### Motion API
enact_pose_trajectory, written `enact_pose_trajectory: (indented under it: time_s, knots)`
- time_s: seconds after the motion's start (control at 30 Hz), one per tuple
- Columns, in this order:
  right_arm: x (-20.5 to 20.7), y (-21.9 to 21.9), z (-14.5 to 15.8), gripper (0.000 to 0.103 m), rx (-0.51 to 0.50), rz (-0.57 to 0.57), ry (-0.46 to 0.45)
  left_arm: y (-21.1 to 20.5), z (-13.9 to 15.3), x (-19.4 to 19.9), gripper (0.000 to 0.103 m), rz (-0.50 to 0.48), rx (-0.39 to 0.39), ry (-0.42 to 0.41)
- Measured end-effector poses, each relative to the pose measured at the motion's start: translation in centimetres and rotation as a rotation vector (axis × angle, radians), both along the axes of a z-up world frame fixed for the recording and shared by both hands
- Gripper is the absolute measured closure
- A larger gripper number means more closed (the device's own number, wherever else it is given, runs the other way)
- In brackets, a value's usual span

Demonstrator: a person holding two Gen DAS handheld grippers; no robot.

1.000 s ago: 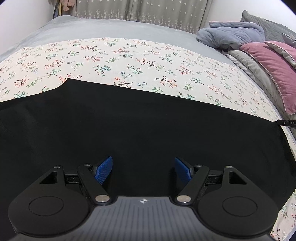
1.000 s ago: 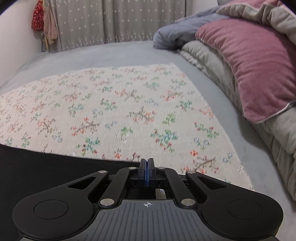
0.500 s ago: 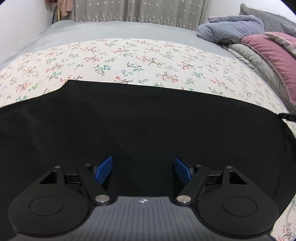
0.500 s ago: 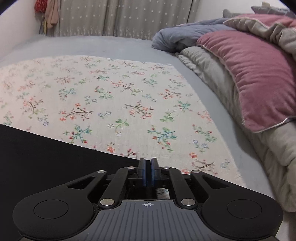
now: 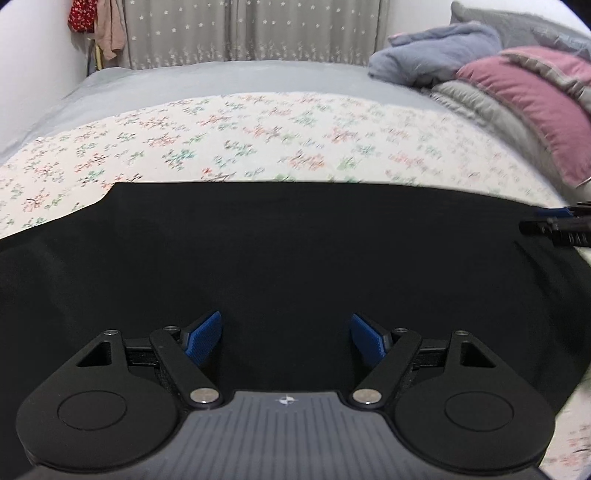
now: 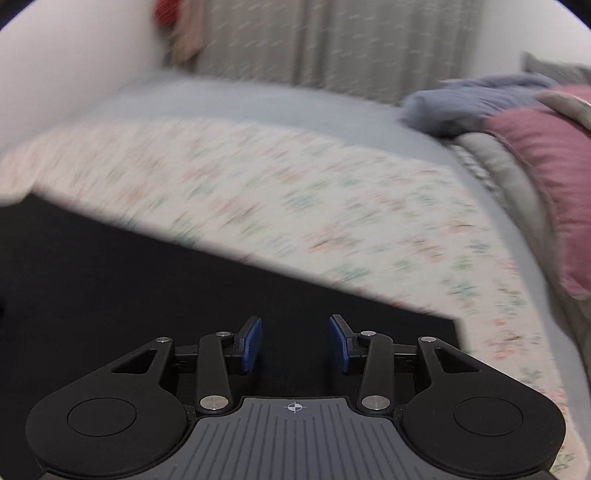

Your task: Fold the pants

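The black pants lie flat on the floral sheet of the bed, filling the lower part of the left wrist view. My left gripper is open and empty above them, blue pads apart. The pants also show in the blurred right wrist view, with a corner at the right. My right gripper is open and empty above that corner. It also shows at the right edge of the left wrist view, by the pants' right edge.
A pink pillow and grey bedding are piled along the right side of the bed. Grey curtains hang behind, with clothes on the left wall. The grey bedsheet extends beyond the floral sheet.
My right gripper has opened and let go of the pants' edge, and has moved back and up. The left gripper stays open and has tilted up a little.
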State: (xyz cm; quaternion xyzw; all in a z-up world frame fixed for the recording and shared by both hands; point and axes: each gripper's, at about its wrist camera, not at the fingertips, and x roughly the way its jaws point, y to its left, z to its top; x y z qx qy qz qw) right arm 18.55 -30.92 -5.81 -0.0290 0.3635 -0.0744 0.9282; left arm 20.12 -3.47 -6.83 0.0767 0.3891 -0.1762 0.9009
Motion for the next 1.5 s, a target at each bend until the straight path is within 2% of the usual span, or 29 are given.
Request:
enact_pose_trajectory:
  time_s: [0.03,0.07,0.2,0.3,0.43,0.6,0.77,0.97,1.1,1.23,1.33,1.4,1.5]
  knots:
    - [0.1,1.4,-0.6,0.064,-0.012,0.029,0.014,0.0,-0.3,0.1,0.014,0.011,0.017,-0.007]
    - [0.1,2.8,-1.1,0.064,-0.017,-0.001,-0.050,0.1,-0.4,0.1,0.014,0.025,0.026,-0.014]
    - [-0.6,7.7,-2.1,0.064,0.002,0.086,-0.046,1.0,-0.2,0.4,0.014,0.056,0.007,-0.007]
    - [-2.0,9.0,-2.3,0.063,-0.028,0.103,-0.037,1.2,-1.0,0.3,0.008,0.051,0.038,-0.015]
    - [-4.5,5.9,-2.1,0.048,0.072,0.036,-0.003,1.5,-0.9,-0.1,0.006,0.053,0.046,-0.016]
    - [-8.2,2.3,-2.5,0.047,0.114,-0.037,0.019,2.1,-0.8,-0.4,0.006,0.069,0.043,-0.002]
    - [-12.2,-0.6,-2.8,0.038,0.138,-0.106,0.025,2.4,-0.8,-1.2,0.006,0.075,0.053,-0.001]
    - [-16.2,-4.1,-3.2,0.038,0.146,-0.192,0.016,3.5,-0.9,-2.7,0.005,0.075,0.101,-0.006]
    - [-17.6,-5.9,-3.2,0.038,0.207,-0.222,0.008,4.2,-0.9,-3.3,0.004,0.083,0.105,0.005]
    - [-18.6,-8.1,-3.5,0.032,0.168,-0.362,0.039,4.1,-0.8,-3.5,0.004,0.091,0.113,0.008]
    - [-19.7,-9.8,-3.2,0.032,0.212,-0.450,0.020,3.9,-0.7,-3.7,0.005,0.091,0.122,0.007]
    - [-20.8,-11.1,-2.7,0.032,0.289,-0.518,-0.038,3.9,-0.4,-3.9,0.007,0.093,0.097,0.011]
    - [-23.0,-13.2,-2.7,0.032,0.600,-0.548,-0.198,3.7,0.4,-4.1,0.007,0.074,0.006,0.004]
